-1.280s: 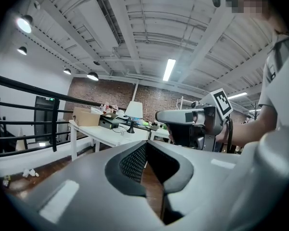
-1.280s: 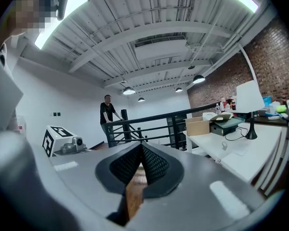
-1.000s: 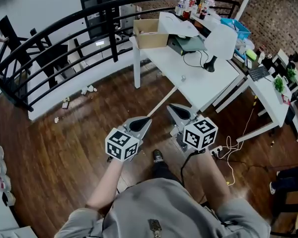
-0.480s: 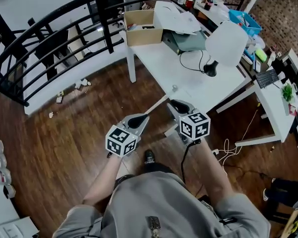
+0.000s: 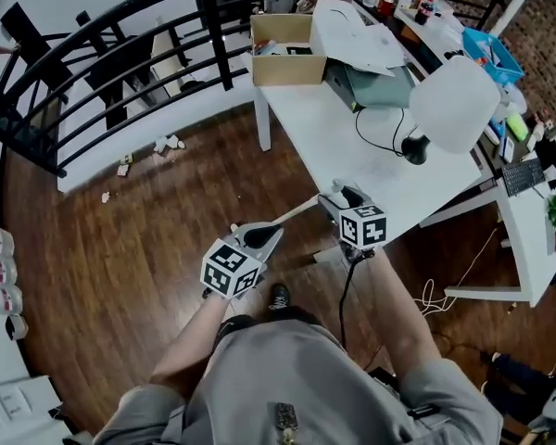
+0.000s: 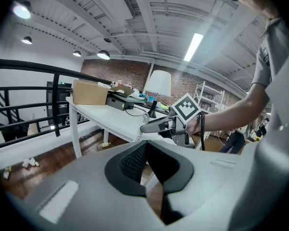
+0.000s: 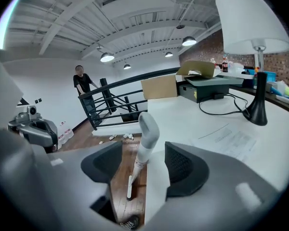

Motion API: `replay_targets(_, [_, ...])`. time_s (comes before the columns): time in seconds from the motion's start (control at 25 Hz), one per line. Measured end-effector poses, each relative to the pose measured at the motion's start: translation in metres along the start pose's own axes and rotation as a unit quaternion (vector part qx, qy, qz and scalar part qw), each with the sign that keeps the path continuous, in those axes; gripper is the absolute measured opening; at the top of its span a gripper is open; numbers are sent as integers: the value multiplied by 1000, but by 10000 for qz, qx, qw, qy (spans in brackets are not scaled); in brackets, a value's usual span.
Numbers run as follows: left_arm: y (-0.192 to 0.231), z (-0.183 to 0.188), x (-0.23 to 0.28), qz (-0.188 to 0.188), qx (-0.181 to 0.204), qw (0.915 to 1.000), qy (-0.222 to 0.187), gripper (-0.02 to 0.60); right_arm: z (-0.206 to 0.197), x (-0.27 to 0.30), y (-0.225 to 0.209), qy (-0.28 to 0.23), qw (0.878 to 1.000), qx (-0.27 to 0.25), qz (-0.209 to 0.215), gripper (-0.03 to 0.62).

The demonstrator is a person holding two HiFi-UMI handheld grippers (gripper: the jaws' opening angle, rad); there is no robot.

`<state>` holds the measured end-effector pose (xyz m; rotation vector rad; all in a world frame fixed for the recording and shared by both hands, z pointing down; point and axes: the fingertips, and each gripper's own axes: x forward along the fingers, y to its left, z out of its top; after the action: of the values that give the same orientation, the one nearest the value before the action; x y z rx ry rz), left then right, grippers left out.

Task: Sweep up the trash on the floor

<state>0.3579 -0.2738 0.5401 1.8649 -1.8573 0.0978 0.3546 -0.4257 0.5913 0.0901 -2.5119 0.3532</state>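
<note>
1. The room has a dark wooden floor (image 5: 120,267), a curved black railing (image 5: 120,26) and a long white table (image 5: 352,146). On the table there are a cardboard box (image 5: 283,58) and a lamp (image 5: 454,105) with a white shade.
2. The person stands just beside the table edge and holds one gripper in each hand. One dark shoe (image 5: 278,295) shows below the grippers.
3. The right gripper (image 7: 143,148) has its jaws spread wide. It is held at the table edge, and the table top runs away in front of its right jaw.
4. The grey top of a white handle (image 7: 147,126) stands in the gap between these jaws. As far as I can see, neither pad touches it. The handle leans on the table edge, and its lower end rests on the floor, under the gripper.
5. The left gripper (image 6: 145,143) has its jaws pressed together, and nothing is between them. It is to the left of the right gripper and a little lower, and it points toward it.
6. The trash (image 5: 167,144) is small pale scraps on the floor at the foot of the railing. It is well apart from both grippers, far ahead of the right jaws and beyond the handle.
7. In the right gripper view another person (image 7: 82,88) in dark clothes stands at the railing, far beyond the trash.
</note>
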Motion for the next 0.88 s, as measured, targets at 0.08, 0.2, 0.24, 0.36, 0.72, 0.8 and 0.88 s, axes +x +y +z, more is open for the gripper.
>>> replay_targets(0.08, [5, -1, 0, 78, -54, 9999, 67, 5, 4, 9, -1, 43, 9999, -9, 105, 253])
replay_targets(0.2, [15, -3, -4, 232, -128, 9996, 85, 5, 9, 22, 9, 62, 9993, -56, 360, 230])
replay_targets(0.24, [20, -4, -6, 299, -161, 9994, 86, 5, 12, 25, 17, 34, 9988, -100, 482, 185])
replay_targets(0.36, [30, -8, -10, 488, -315, 9983, 80, 5, 22, 29, 47, 15, 9942, -405, 992, 103])
replay_targets(0.72, [55, -29, -52, 1234, -664, 9901, -92, 5, 55, 52, 160, -34, 9611, -1583, 2264, 98])
replay_targets(0.8, [65, -34, -72, 1502, -773, 9854, -192, 5, 60, 60, 189, -44, 9515, -1850, 2457, 97])
replay_targets(0.88, [74, -39, -95, 1743, -874, 9803, -302, 5, 65, 66, 218, -38, 9417, -2120, 2614, 97])
